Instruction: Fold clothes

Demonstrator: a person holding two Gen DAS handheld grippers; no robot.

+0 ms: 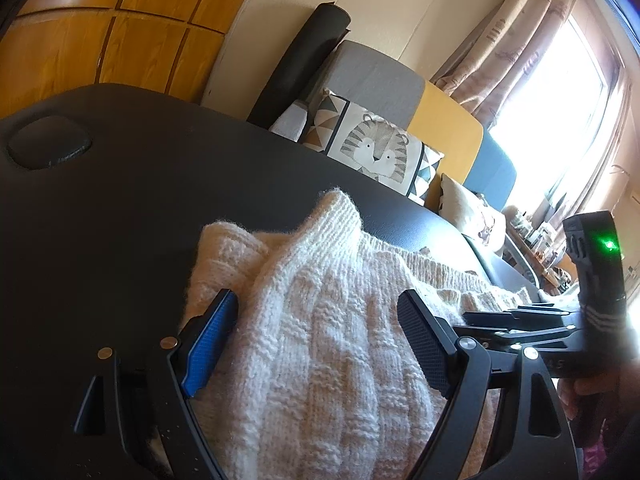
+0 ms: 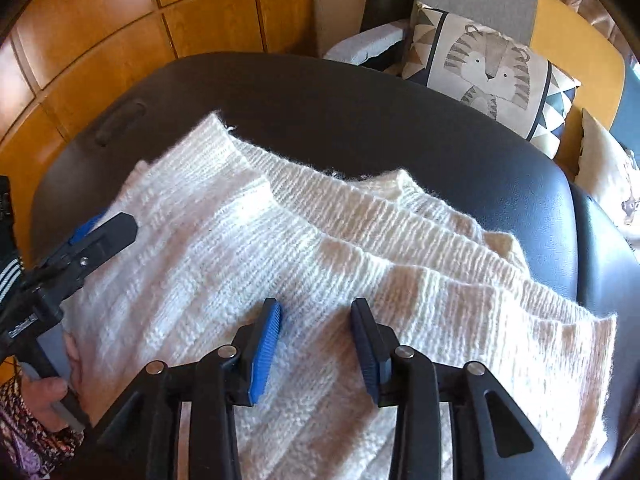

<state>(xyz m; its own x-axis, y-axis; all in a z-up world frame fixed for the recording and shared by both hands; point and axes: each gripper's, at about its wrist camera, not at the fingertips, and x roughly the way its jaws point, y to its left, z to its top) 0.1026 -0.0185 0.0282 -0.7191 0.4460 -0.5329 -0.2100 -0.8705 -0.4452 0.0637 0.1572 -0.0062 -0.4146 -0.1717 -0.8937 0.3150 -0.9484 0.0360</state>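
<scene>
On the dark table (image 2: 360, 112): a cream knitted sweater (image 2: 320, 248) lies in overlapping folds, its ribbed edges fanned toward the far side, nearly covering the top.
Left gripper (image 1: 316, 344): jaws wide apart, straddling a raised ridge of knit; the pads do not press on it, so nothing is held.
Right gripper (image 2: 316, 340): jaws partly apart, hovering just above the wool; no fabric is pinched between the blue pads.
Hands: a hand (image 2: 48, 396) in a patterned sleeve holds the left tool's handle at the sweater's near-left edge.
Step in hand (judgement): a fold looks freshly laid and let go; next comes a new grip for another fold.
Doing it well: take all stacked layers at an edge, not only the top one; both grippers should lift evenly and carry the fold over so the ribbed hems line up. Loose knit stretches and snags, so pinch a thick bite and avoid dragging.
Surroundings: a tiger-print cushion (image 2: 488, 68) rests on the sofa behind; wooden cabinet panels (image 2: 100, 40) stand to the left.
Writing: none legible; faint embossed marks on the tools cannot be read.
</scene>
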